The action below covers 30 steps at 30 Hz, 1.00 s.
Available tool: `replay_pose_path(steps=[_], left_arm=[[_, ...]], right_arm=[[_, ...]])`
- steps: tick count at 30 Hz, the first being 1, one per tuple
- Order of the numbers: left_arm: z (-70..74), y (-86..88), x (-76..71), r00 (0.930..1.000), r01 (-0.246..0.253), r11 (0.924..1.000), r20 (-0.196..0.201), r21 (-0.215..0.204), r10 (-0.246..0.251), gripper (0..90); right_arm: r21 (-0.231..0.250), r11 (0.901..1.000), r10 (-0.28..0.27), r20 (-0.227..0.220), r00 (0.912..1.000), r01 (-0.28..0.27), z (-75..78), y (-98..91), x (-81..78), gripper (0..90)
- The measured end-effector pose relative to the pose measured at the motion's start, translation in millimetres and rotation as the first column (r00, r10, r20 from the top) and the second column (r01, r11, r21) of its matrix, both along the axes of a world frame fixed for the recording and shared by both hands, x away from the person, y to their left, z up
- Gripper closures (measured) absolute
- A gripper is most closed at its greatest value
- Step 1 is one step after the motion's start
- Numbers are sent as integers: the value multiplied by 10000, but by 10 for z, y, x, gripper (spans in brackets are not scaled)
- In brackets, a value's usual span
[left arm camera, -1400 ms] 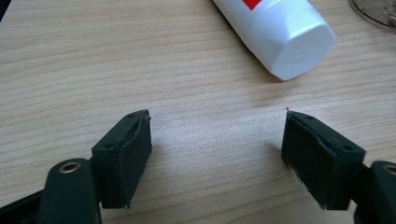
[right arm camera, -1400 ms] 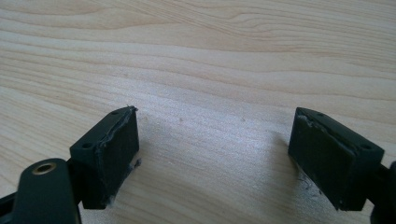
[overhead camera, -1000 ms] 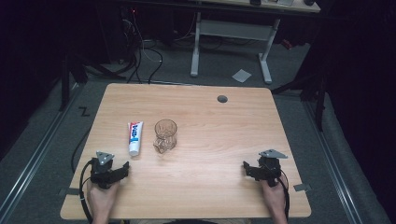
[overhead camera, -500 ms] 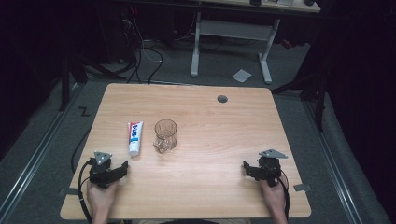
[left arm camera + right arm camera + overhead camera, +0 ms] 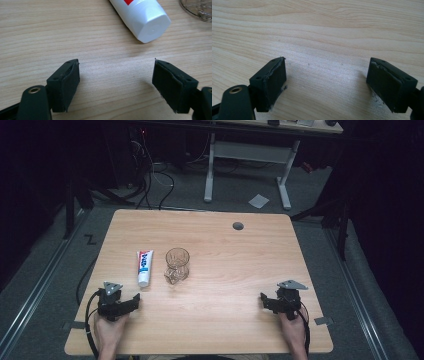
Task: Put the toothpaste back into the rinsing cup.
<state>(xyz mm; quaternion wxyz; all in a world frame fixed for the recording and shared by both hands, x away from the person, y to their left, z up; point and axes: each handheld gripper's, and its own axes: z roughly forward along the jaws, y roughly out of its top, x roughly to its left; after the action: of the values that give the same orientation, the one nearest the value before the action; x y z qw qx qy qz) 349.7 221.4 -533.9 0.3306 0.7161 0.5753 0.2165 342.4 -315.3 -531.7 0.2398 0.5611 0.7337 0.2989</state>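
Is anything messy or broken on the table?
Nothing is spilled or tipped. The toothpaste lies flat with its cap on, beside the upright glass. One small oddity: the right gripper has frayed, peeling pads.

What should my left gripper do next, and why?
Probably ease the left gripper forward toward the toothpaste tube. Its jaws have just been opening, nothing lies between them, and the tube's white cap lies just ahead on the table, beside the glass.

My left gripper (image 5: 116, 86): jaws just opened further, nothing betw. them; bare table (image 5: 50, 32) there, toothpaste tube (image 5: 142, 18) just ahead, untouched.
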Motion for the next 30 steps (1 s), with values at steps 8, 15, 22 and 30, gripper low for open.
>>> replay_pose_path(steps=[8,15,22,30], left_arm=[[59,-18,-66,9999,153,9998,14,-162,-153,251],[117,-51,-136,9991,336,9992,279,-211,-331,252],[182,-99,-166,9974,597,9980,407,-196,-588,271],[276,-146,-170,9954,756,9967,604,-286,-738,274]], right_arm=[[0,10000,2,0,10000,-2,0,0,0,160],[8,10000,-8,-8,10000,8,0,1,-1,160],[4,10000,-5,-7,10000,5,0,0,-2,160],[-9,10000,10,-4,10000,-10,0,-1,-2,160]])
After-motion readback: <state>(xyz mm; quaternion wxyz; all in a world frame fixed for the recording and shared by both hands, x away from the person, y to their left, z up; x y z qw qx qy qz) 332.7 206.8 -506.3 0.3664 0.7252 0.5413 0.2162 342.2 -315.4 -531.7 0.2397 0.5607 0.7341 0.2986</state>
